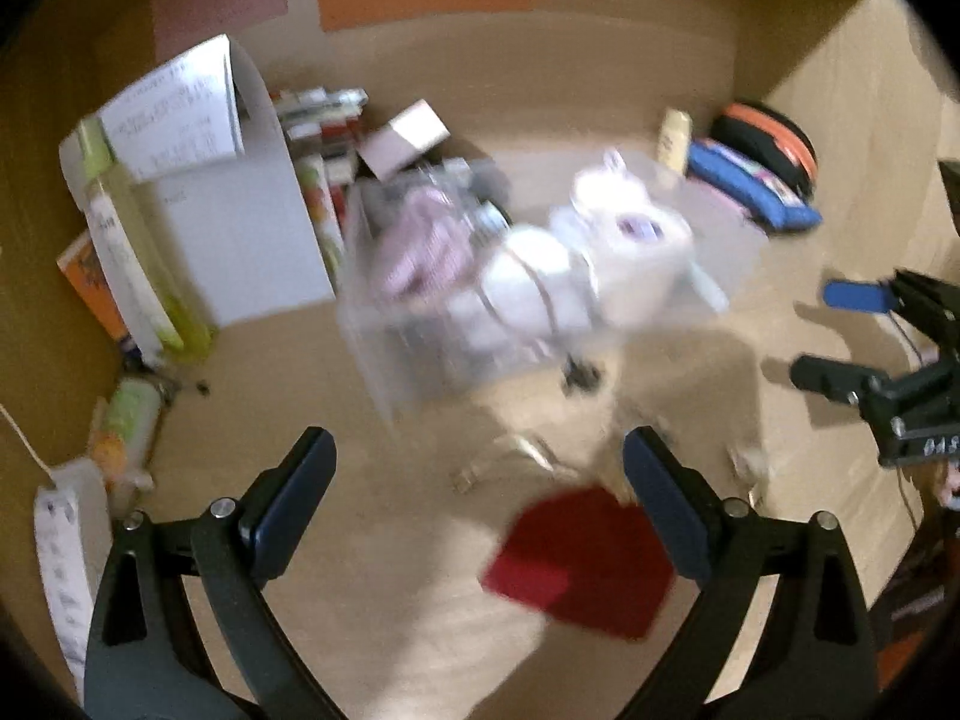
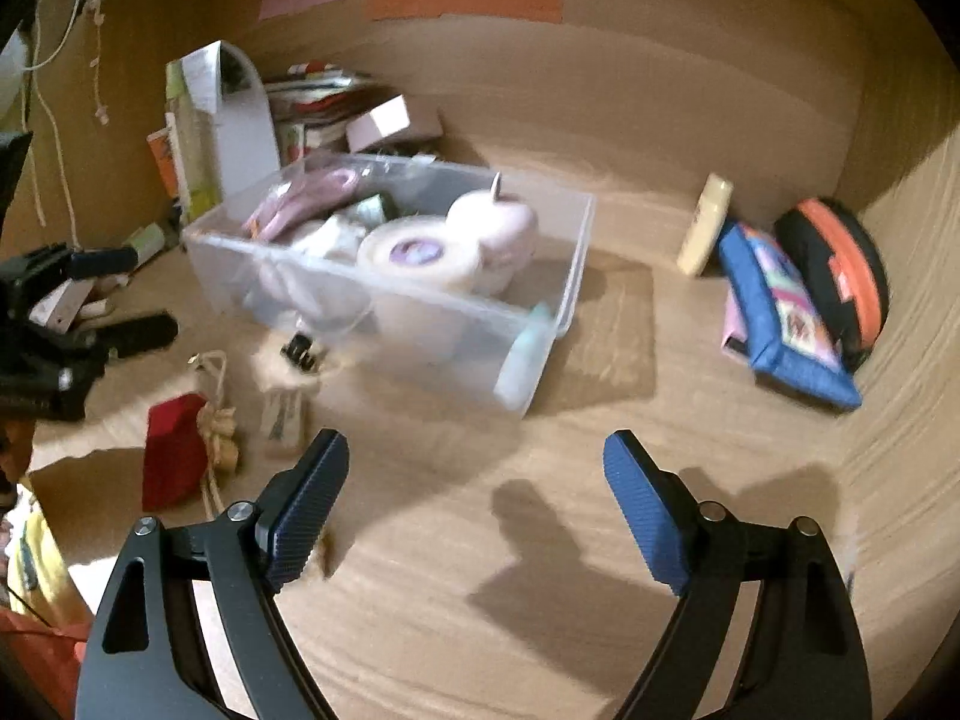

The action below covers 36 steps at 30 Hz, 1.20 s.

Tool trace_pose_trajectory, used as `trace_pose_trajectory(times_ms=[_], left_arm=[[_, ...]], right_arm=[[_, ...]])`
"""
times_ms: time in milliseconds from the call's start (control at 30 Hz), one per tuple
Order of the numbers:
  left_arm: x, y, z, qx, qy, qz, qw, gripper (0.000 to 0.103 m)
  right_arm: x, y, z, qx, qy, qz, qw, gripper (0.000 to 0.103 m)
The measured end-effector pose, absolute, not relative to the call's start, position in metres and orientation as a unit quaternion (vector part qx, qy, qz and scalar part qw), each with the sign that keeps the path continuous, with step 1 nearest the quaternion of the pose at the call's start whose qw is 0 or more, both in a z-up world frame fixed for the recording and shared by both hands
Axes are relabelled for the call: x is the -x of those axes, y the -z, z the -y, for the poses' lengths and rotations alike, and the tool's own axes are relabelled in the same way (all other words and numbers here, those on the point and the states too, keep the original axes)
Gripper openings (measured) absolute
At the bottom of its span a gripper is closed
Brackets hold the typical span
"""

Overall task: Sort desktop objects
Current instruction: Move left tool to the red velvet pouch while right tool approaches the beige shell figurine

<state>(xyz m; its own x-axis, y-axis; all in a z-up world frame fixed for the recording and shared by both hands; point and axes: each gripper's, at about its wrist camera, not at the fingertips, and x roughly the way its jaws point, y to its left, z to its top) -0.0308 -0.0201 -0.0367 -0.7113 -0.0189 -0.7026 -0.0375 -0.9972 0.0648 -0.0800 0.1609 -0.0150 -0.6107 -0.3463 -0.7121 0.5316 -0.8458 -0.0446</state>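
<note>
Both tools are spread apart and hold nothing: the left tool [image 1: 480, 480] hangs over a red pouch [image 1: 579, 561] on the worktop [image 2: 480, 540], the right tool [image 2: 477, 480] over bare wood. Beyond them stands a clear bin [image 2: 564, 264] holding a tape roll [image 2: 420, 258].

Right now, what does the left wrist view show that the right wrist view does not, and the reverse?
Only the left wrist view shows the white strip at its left edge and the right gripper, open. Only the right wrist view shows the hanging cord and the left gripper, open. Both show the clear bin, red pouch, blue pouch and cream bottle.
</note>
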Motion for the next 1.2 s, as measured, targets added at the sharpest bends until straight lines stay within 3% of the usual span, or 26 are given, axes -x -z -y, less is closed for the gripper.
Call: trace_pose_trajectory(times_ms=[367, 700, 767, 833, 1200], left_arm=[[0.024, 0.074, -0.002, 0.439, -0.895, -0.064, 0.055, 0.098], [0.044, 0.078, -0.007, 0.463, -0.877, -0.062, 0.11, 0.098], [0.045, 0.078, -0.007, 0.467, -0.874, -0.051, 0.125, 0.098], [0.046, 0.076, -0.008, 0.465, -0.873, -0.047, 0.139, 0.098], [0.042, 0.075, -0.017, 0.453, -0.877, -0.075, 0.142, 0.098]], right_arm=[[0.059, 0.04, -0.154, -0.385, 0.877, -0.097, 0.272, 0.085], [0.056, 0.049, -0.14, -0.403, 0.861, -0.103, 0.294, 0.083], [0.056, 0.051, -0.136, -0.407, 0.857, -0.107, 0.298, 0.079], [0.059, 0.054, -0.133, -0.417, 0.85, -0.109, 0.303, 0.066], [0.055, 0.057, -0.119, -0.406, 0.844, -0.154, 0.314, 0.035]])
